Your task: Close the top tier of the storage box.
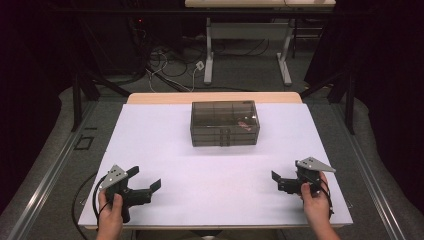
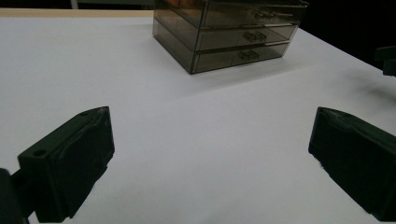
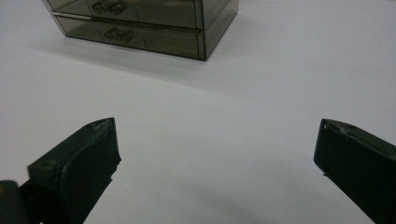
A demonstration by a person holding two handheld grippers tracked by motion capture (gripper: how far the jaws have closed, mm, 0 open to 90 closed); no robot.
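Smoked-plastic drawer unit (image 1: 225, 123) stands at centre-far of the white bench (image 1: 165, 145), drawers closed, handles facing the person. Left gripper (image 1: 146, 178) near the front-left edge, jaws spread wide, nothing held. Right gripper (image 1: 283, 178) near front-right, likewise wide apart and empty. Both well apart from the unit.

Drawer box (image 1: 225, 123) mid-table (image 1: 150, 145), far behind left claw (image 1: 146, 181) and right claw (image 1: 274, 181).
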